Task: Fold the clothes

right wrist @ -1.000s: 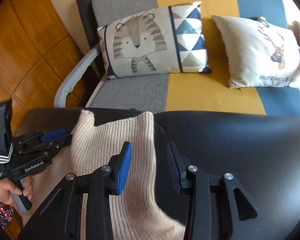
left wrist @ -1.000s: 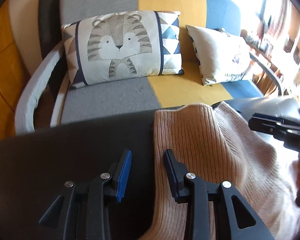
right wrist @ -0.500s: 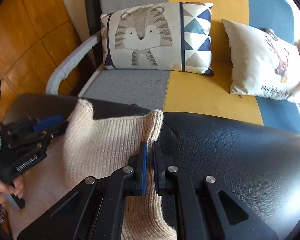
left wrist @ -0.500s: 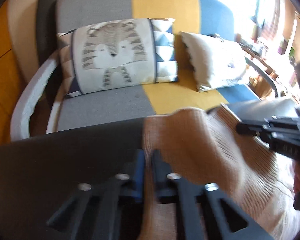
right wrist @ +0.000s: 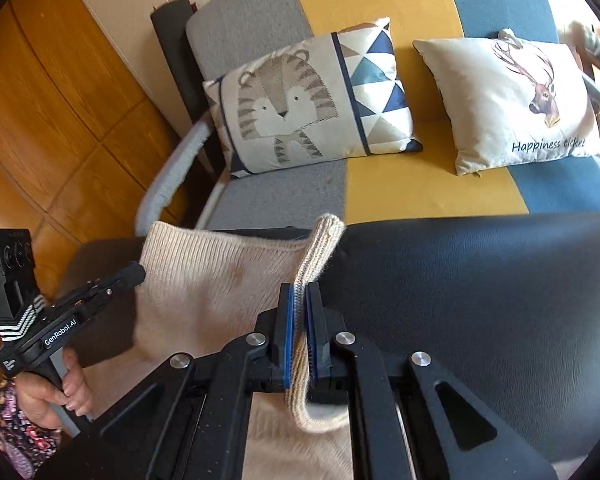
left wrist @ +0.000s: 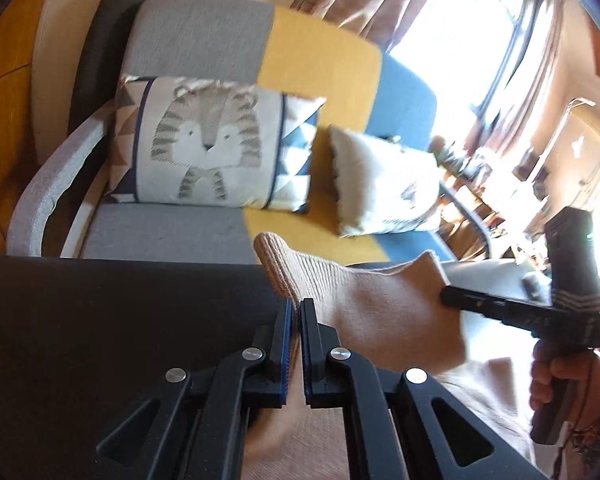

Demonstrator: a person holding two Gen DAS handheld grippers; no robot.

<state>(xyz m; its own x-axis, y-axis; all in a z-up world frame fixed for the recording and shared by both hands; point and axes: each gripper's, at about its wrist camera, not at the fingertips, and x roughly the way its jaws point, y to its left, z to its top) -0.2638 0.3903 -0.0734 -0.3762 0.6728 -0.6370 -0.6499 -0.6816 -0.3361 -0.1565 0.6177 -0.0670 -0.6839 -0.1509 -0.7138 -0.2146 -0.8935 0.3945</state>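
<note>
A: How is the sweater laid?

B: It is stretched crosswise between both grippers over the black leather-like tabletop, its ribbed edge pointed toward the sofa. A soft, fuzzy beige knit is seen.

A: And the fingers?

B: The right gripper is clamped on the ribbed band; the left gripper is closed on the opposite corner.
</note>
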